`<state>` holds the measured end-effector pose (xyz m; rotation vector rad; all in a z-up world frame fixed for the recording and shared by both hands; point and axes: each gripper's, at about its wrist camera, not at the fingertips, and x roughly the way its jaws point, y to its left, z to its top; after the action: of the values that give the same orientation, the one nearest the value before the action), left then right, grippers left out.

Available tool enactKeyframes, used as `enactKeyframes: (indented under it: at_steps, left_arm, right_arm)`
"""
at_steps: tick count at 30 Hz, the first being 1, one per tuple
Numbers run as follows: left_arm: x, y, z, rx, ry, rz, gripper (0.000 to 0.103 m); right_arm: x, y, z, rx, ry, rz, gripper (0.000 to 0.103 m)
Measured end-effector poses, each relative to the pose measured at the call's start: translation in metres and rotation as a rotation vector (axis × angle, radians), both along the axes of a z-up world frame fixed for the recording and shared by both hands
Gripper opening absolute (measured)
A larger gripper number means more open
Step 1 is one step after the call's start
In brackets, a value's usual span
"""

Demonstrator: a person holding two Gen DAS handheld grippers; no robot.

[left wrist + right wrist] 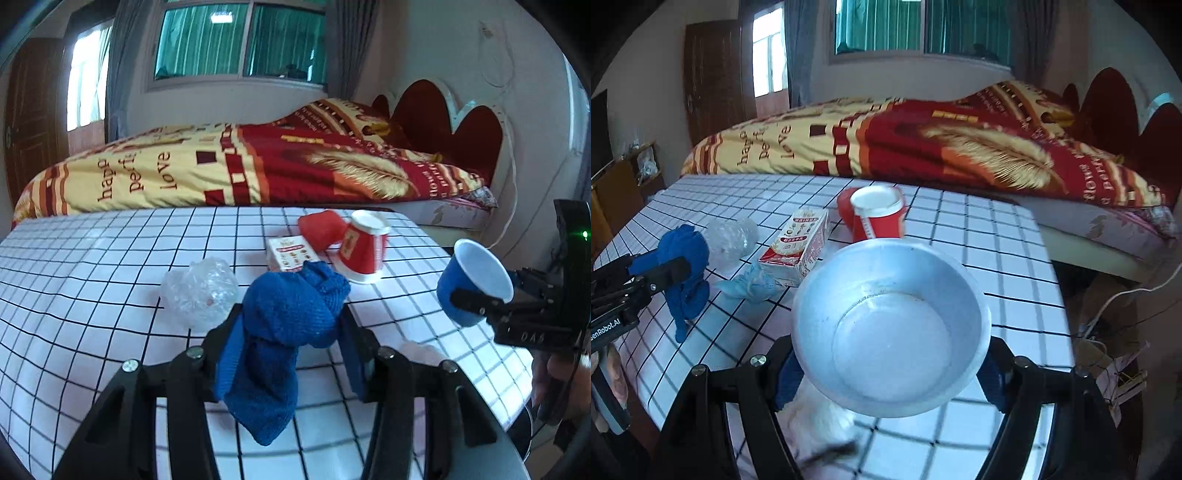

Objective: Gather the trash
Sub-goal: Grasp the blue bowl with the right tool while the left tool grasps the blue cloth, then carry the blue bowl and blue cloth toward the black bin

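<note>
My left gripper (291, 321) is clamped on a blue sock (284, 332), lifted off the checked table (92, 277); my right gripper (890, 365) grips a blue paper cup (890, 328), empty inside. Nothing looks collected yet, I judge. Left on the table: a crumpled clear plastic bag (201, 291), a small carton (798, 247), and farthest, an upturned red cup (879, 214).

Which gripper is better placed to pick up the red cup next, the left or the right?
Neither is free: the left gripper holds a blue sock, and the right gripper holds a blue cup. The right is probably better placed, since the red cup lies just ahead of it.
</note>
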<state>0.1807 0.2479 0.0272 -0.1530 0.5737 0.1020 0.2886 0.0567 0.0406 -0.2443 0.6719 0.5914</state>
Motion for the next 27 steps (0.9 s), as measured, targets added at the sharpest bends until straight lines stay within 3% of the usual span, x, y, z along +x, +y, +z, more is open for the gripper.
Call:
enactKeyframes:
  at_steps: [13,27]
  left_arm:
    - [-0.046,-0.066,0.013,0.017,-0.027,-0.092,0.05]
    - [-0.058,-0.146,0.018,0.044,-0.033,-0.243,0.05]
  right_arm:
    - [-0.073,-0.096,0.029,0.039,-0.054,-0.083,0.079]
    - [-0.123,-0.182,0.027,0.058,-0.06,-0.191,0.079]
